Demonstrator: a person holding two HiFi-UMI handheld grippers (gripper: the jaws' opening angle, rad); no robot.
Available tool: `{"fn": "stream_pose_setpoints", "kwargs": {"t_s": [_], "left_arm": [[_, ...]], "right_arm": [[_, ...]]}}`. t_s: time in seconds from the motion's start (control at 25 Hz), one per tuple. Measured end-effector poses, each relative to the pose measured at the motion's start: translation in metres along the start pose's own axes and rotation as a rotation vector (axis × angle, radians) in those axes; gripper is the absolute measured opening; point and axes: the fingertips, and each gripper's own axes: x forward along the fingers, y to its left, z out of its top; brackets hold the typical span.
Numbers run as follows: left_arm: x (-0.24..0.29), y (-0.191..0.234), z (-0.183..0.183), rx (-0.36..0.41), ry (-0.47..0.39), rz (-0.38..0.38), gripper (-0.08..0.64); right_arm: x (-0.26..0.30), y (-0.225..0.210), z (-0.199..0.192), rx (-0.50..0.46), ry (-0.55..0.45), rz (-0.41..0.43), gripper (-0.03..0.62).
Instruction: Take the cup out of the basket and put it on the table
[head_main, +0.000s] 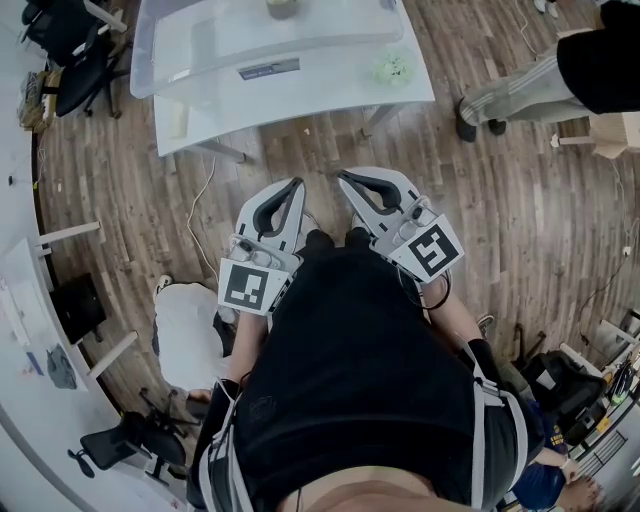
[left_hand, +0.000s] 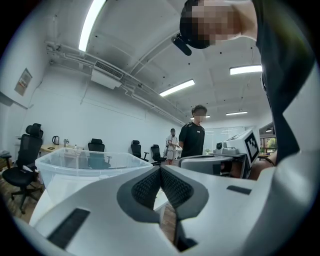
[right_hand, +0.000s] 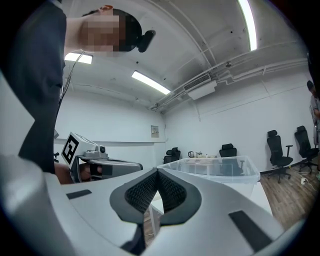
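Note:
A clear plastic basket (head_main: 200, 40) stands on the white table (head_main: 330, 85) at the top of the head view. A small pale cup (head_main: 282, 7) shows inside it at the frame's upper edge. My left gripper (head_main: 297, 184) and right gripper (head_main: 343, 177) are held side by side close to my body, short of the table, over the wood floor. Both are shut with nothing between the jaws. The basket (left_hand: 85, 162) lies ahead in the left gripper view and again (right_hand: 220, 167) in the right gripper view. The cup is not visible in either gripper view.
A small pale green object (head_main: 393, 68) lies on the table's right part. A person's legs (head_main: 520, 90) stand at the upper right. Black office chairs (head_main: 70, 50) stand at the left. Two people (left_hand: 192, 137) stand in the distance beyond the table.

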Motion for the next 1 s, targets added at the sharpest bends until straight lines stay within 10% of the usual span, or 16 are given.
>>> {"fn": "stream_pose_setpoints", "kwargs": {"t_s": [1.0], "left_arm": [[0.002, 0.064, -0.007, -0.014, 0.032, -0.02, 0.018]], "right_arm": [[0.069, -0.015, -0.003, -0.008, 0.025, -0.031, 0.017]]}}
